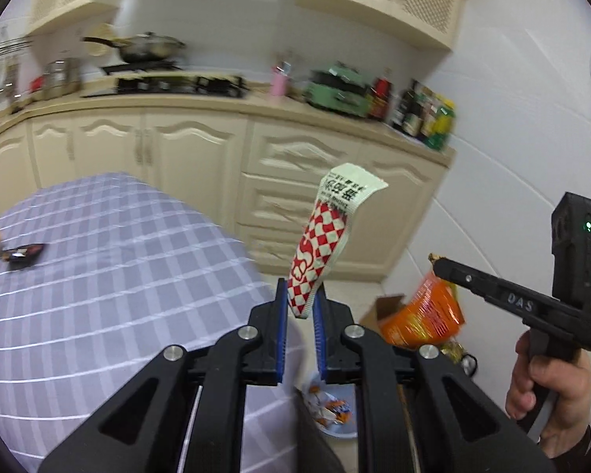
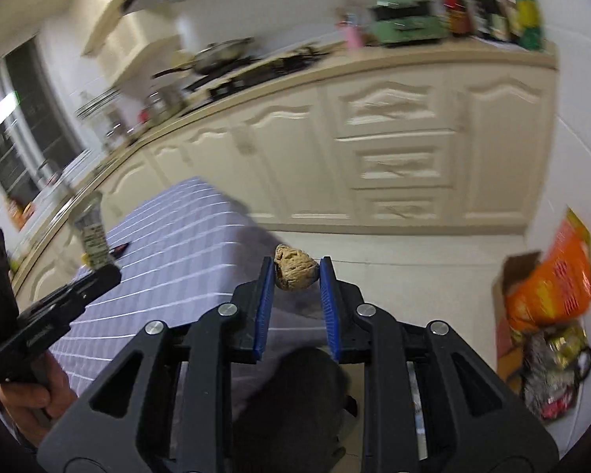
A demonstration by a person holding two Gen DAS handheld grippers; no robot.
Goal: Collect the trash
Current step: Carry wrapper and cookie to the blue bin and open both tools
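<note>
While both loads ride clear of checked purple tablecloth (image 1: 110, 276), carry step underway: left gripper (image 1: 300, 303) nearly closed, pinching red-white checkered plastic wrapper (image 1: 321, 252); right gripper (image 2: 297, 276) narrowly open, clamping beige crumpled paper wad (image 2: 295, 272). Next: find bin, position above, release.

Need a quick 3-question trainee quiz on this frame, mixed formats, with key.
1. True or false: the left gripper holds a red-and-white checked wrapper.
2. The right gripper is shut on: A) a bottle cap B) a walnut C) nothing.
3. Fill in: the black packet lies on the checked ____.

Key: 1 true; 2 B; 3 tablecloth.
</note>
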